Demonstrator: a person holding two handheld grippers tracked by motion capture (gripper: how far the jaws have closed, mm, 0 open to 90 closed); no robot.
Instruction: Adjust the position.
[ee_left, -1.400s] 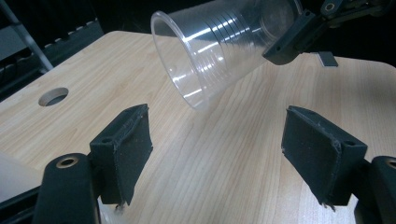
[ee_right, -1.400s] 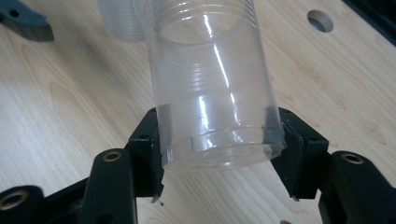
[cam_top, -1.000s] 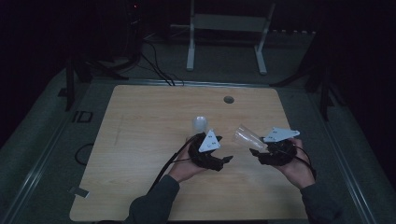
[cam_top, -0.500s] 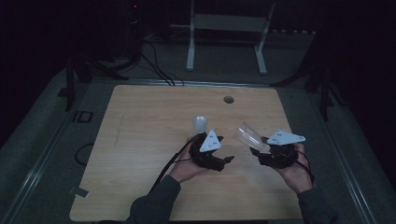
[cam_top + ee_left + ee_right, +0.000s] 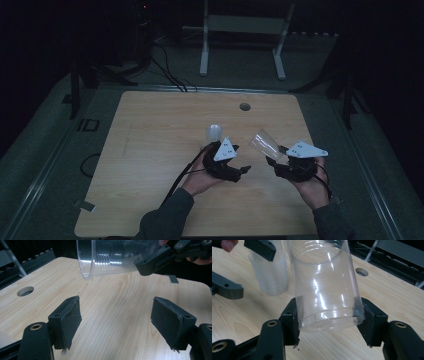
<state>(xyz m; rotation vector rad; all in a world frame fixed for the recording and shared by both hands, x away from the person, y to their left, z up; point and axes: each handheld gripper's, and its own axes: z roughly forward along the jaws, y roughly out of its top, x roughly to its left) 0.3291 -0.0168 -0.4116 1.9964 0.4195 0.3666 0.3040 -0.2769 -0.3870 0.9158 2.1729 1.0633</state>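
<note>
Near the table's [image 5: 150, 150] front edge, the right tongs [image 5: 329, 322] pinch a tilted clear cup [image 5: 324, 287] beside the cup stack [image 5: 270, 272], left tongs [image 5: 117, 322] spread empty; squeezing harder might crack it.

We note two hand-held tongs, both black. The left tongs [image 5: 216, 145] carry a pale grey three-cornered plate with small dark dots on top; a black cable trails from the body toward 7 o'clock. The right tongs [image 5: 270, 159] bear a like plate, with a cable looped at 4 o'clock. In the gripper views each jaw is a flat rectangular pad with a rough face, bolted to a black link by a brass-ringed pivot. Both forearms wear dark grey-green sleeves [image 5: 167, 217].
</note>
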